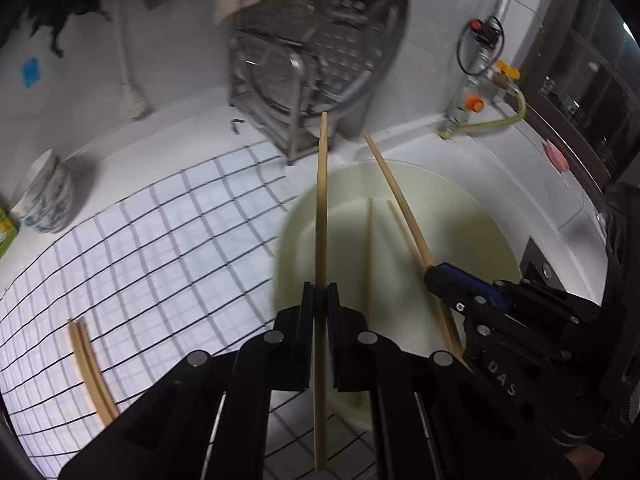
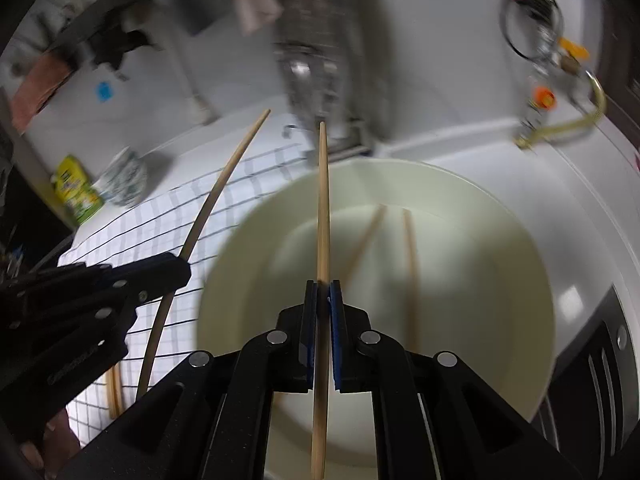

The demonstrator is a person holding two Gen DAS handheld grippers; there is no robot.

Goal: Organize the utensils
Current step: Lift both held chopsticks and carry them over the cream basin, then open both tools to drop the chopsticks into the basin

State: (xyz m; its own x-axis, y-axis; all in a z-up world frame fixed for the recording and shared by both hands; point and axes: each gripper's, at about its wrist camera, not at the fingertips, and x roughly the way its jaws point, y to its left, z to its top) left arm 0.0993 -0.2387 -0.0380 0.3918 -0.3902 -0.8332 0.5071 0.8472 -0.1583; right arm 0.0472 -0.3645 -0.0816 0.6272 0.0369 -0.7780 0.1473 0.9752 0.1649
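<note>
My left gripper [image 1: 320, 292] is clamped on one chopstick [image 1: 321, 208], long axis running straight ahead past the jaws, tip toward the metal rack [image 1: 304, 52]. My right gripper [image 2: 323, 290] is clamped on a second chopstick [image 2: 323, 208], same heading. The cream bowl [image 2: 500, 208], holding two chopsticks, lies below both; right is nearer.

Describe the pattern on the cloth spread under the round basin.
White cloth with a thin dark grid of squares; clearest in the left wrist view.
</note>
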